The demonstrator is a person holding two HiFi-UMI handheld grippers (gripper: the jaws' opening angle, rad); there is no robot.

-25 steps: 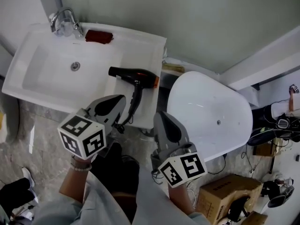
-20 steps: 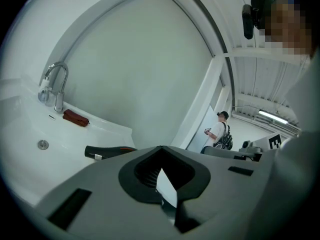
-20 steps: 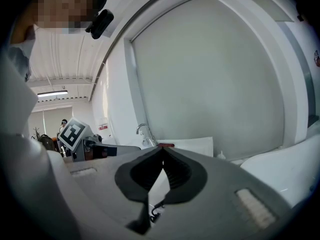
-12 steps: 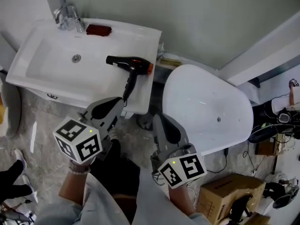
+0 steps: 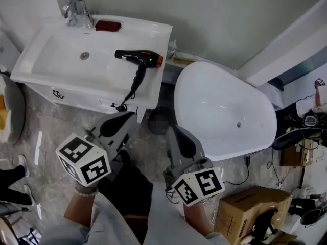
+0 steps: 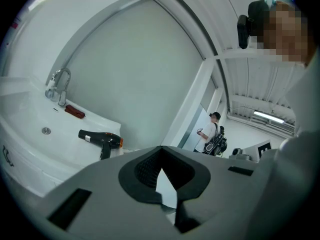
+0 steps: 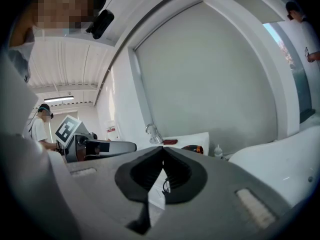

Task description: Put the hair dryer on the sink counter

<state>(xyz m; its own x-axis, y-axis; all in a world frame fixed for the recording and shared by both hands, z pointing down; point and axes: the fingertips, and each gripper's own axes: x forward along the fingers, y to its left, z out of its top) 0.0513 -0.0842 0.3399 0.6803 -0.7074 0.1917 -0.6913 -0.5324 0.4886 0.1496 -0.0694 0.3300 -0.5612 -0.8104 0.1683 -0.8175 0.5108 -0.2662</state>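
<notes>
The black hair dryer (image 5: 139, 58) with an orange rear end lies on the flat right part of the white sink counter (image 5: 153, 32). Its cord (image 5: 127, 93) hangs over the counter's front edge. My left gripper (image 5: 118, 124) hangs below the counter's front, shut and empty, well clear of the dryer. My right gripper (image 5: 180, 136) is beside it, shut and empty, in front of the bathtub. The left gripper view shows the hair dryer (image 6: 100, 138) on the counter beyond the left gripper (image 6: 161, 150). In the right gripper view, the dryer's orange end (image 7: 193, 148) peeks over the right gripper (image 7: 162, 151).
A white bathtub (image 5: 225, 111) stands right of the sink. A chrome faucet (image 5: 76, 11) and a red object (image 5: 108, 26) sit at the counter's back. A cardboard box (image 5: 248, 208) and cables lie at lower right. A person (image 6: 215, 134) stands in the background.
Both grippers have drawn back from the sink together, so the counter and dryer sit farther off in the head view. The dryer has stayed where it lies. Both stay shut.
</notes>
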